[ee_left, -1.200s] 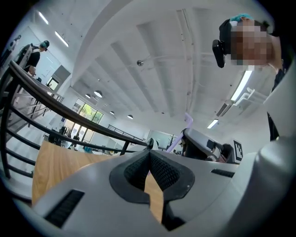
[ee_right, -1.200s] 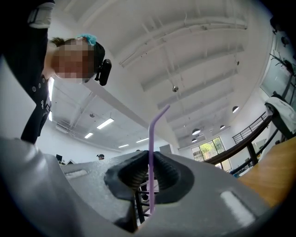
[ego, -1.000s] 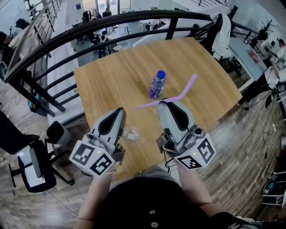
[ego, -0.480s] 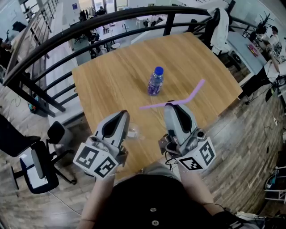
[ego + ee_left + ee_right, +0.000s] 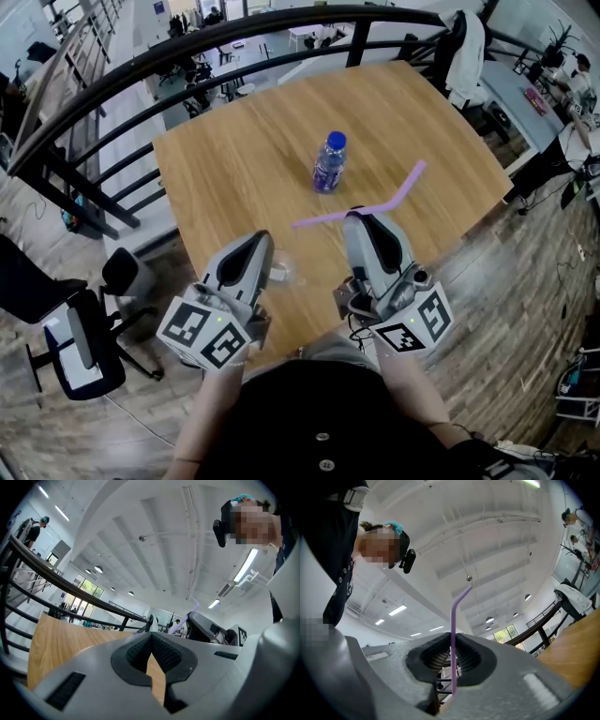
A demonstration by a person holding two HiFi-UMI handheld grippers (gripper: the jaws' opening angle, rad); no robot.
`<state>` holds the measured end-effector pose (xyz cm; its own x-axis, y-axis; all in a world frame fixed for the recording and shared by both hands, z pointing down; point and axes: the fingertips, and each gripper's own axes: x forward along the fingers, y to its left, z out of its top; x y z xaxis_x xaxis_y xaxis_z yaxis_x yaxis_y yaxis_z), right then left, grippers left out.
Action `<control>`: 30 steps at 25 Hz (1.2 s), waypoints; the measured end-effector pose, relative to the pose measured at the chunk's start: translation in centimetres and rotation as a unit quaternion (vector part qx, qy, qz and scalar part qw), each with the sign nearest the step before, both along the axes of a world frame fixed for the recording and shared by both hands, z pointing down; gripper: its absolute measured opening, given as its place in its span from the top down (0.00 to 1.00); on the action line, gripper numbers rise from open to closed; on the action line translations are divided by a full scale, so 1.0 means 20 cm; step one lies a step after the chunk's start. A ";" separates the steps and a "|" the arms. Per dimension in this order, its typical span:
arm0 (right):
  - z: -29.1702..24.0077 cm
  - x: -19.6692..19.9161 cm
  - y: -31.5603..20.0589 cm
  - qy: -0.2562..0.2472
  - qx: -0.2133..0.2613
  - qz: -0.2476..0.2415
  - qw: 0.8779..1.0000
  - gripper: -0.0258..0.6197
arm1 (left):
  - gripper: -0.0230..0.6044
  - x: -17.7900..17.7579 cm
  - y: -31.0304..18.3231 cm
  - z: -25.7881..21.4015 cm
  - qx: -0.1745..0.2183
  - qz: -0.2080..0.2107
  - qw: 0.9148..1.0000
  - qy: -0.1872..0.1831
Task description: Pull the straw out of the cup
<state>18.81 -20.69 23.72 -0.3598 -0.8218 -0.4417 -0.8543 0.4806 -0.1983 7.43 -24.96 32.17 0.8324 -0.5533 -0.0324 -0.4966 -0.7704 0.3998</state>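
Right gripper [image 5: 360, 216] is clamping the thin purple bendy plastic straw [image 5: 319, 219] mid-length. Straw is hanging over the table, already out of the small clear plastic cup [image 5: 279, 274]. Left gripper [image 5: 260, 242] is sitting clenched, empty, beside the cup. Advice: be holding the pinch firm, not crushing. Light wooden table [image 5: 225, 159] is carrying a blue-capped bottle [image 5: 328, 161]; open-plan office [image 5: 211, 70] is showing beyond.

We see the purple bent straw [image 5: 323, 218] out of the cup, pinched crosswise in our right tongs [image 5: 357, 215]. The small clear cup [image 5: 279, 273] sits just beside the tip of our left tongs [image 5: 261, 240].
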 end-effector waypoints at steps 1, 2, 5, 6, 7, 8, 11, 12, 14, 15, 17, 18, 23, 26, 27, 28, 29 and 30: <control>0.00 0.00 0.00 0.000 0.000 0.000 1.000 0.91 | 0.95 0.00 0.00 0.00 -0.002 -0.001 1.000 -0.002; 0.00 0.01 0.00 0.000 0.000 0.000 1.000 0.91 | 0.94 0.00 -0.01 0.01 -0.003 -0.003 1.000 -0.003; 0.01 0.01 0.00 0.003 -0.003 -0.003 1.000 0.91 | 0.95 0.00 -0.01 0.01 -0.008 -0.006 1.000 -0.003; 0.01 0.01 0.00 0.003 -0.003 -0.004 1.000 0.91 | 0.95 0.00 -0.01 0.02 -0.010 -0.005 1.000 -0.003; 0.01 0.01 0.00 0.004 -0.002 -0.005 1.000 0.91 | 0.94 0.00 -0.01 0.02 -0.013 -0.004 1.000 -0.003; 0.01 0.01 0.00 0.005 -0.002 -0.006 1.000 0.91 | 0.95 0.01 -0.01 0.03 -0.014 -0.003 1.000 -0.004; 0.01 0.01 -0.01 0.007 -0.002 -0.006 1.000 0.91 | 0.95 0.01 -0.01 0.03 -0.015 -0.002 1.000 -0.007; 0.01 0.01 -0.01 0.007 -0.003 -0.006 1.000 0.91 | 0.94 0.01 -0.01 0.04 -0.015 -0.002 1.000 -0.007; 0.01 0.01 -0.01 0.007 -0.004 -0.006 1.000 0.91 | 0.94 0.01 -0.01 0.03 -0.016 -0.002 1.000 -0.006; 0.01 0.01 -0.01 0.008 -0.005 -0.006 1.000 0.91 | 0.95 0.01 -0.01 0.04 -0.017 -0.002 1.000 -0.006; 0.01 0.00 -0.01 0.010 -0.006 -0.008 1.000 0.91 | 0.94 0.01 -0.01 0.04 -0.018 -0.003 1.000 -0.006; 0.01 0.00 -0.01 0.011 -0.006 -0.008 1.000 0.91 | 0.95 0.01 -0.01 0.04 -0.018 -0.003 1.000 -0.006; 0.03 -0.02 -0.02 0.012 -0.011 -0.010 1.000 0.91 | 0.94 0.02 -0.01 0.05 -0.021 0.000 1.000 -0.006; 0.03 -0.02 -0.02 0.012 -0.012 -0.012 1.000 0.91 | 0.95 0.03 0.00 0.05 -0.022 0.003 1.000 -0.007; 0.03 -0.02 -0.01 0.012 -0.012 -0.013 1.000 0.91 | 0.94 0.03 0.01 0.05 -0.022 0.003 1.000 -0.008; 0.03 -0.03 -0.01 0.012 -0.012 -0.014 1.000 0.91 | 0.95 0.03 0.01 0.05 -0.023 0.003 1.000 -0.008; 0.03 -0.03 -0.01 0.013 -0.012 -0.015 1.000 0.91 | 0.94 0.02 0.01 0.05 -0.023 0.003 1.000 -0.009; 0.03 -0.04 -0.01 0.014 -0.012 -0.016 1.000 0.91 | 0.95 0.02 0.01 0.06 -0.024 0.003 1.000 -0.009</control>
